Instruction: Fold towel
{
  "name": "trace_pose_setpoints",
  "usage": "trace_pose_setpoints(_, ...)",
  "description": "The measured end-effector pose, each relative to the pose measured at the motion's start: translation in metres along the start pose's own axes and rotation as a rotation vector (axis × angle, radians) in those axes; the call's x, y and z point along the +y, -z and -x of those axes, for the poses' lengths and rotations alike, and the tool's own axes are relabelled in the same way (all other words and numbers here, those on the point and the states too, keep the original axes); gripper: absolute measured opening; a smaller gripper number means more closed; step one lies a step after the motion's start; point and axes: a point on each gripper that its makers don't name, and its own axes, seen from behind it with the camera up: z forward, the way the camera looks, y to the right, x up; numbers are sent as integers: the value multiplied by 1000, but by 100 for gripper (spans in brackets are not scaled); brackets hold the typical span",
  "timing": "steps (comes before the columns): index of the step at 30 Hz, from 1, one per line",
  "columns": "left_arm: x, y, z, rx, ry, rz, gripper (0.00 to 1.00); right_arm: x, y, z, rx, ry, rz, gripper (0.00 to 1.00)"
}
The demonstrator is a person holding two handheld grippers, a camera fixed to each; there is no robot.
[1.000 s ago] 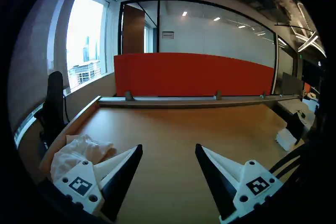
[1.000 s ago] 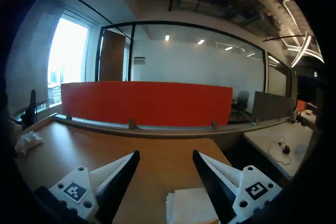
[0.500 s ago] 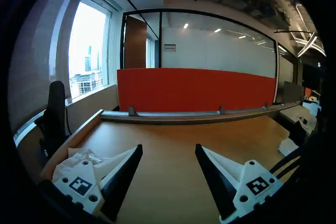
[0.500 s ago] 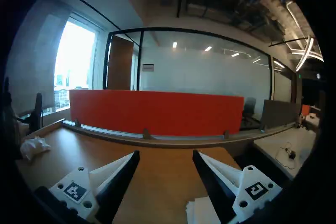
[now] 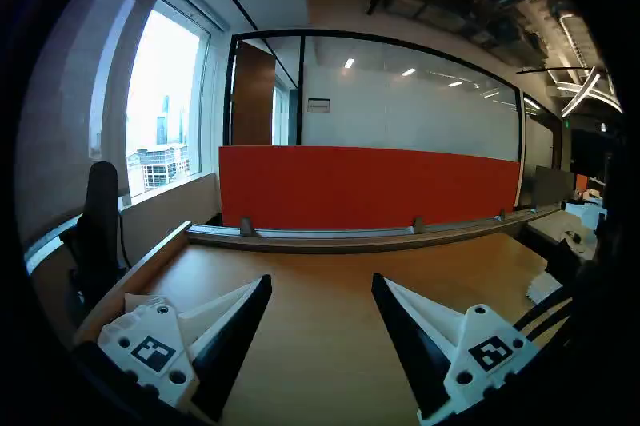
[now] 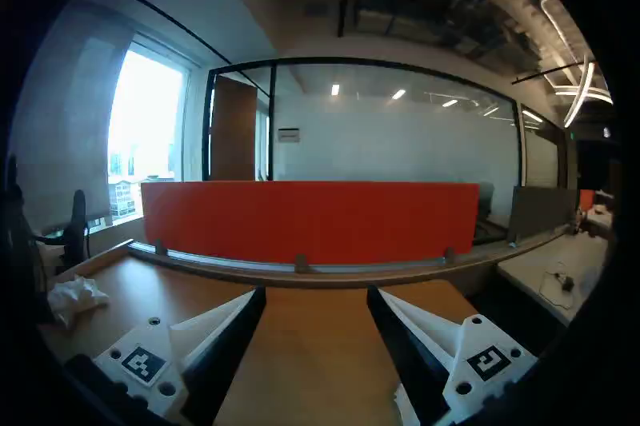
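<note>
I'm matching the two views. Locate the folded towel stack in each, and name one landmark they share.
Left gripper view: the stack sits at the far right, at the desk's right end.
Right gripper view: a white corner of the stack shows at the bottom, right of centre.
Shared landmark: the red divider along the desk's back edge.

Both tongs pitched up, so the red divider point(image 5: 368, 186) sits lower in both views. In the right gripper view, the crumpled towel point(image 6: 76, 298) slid from 9 toward 8 o'clock and looks bigger. In the left gripper view it dropped behind your finger at 8 o'clock. The folded stack point(image 5: 542, 288) shrank there at 3 o'clock. In the right gripper view it slid down to a sliver at 5 o'clock.
</note>
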Motion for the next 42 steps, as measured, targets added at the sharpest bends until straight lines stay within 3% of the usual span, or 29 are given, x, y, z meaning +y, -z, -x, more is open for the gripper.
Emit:
trace_pose_setpoints(21, 7, 4, -16, 111, -1, 1, 93, -12, 3, -19, 13, 4, 14, 98)
trace_pose_setpoints(36, 3, 9, -16, 134, -72, -20, 93, -36, 12, -25, 9, -33, 6, 98)
trace_pose_setpoints(42, 0, 8, -16, 158, -74, -31, 93, -39, 12, -29, -2, -35, 13, 98)
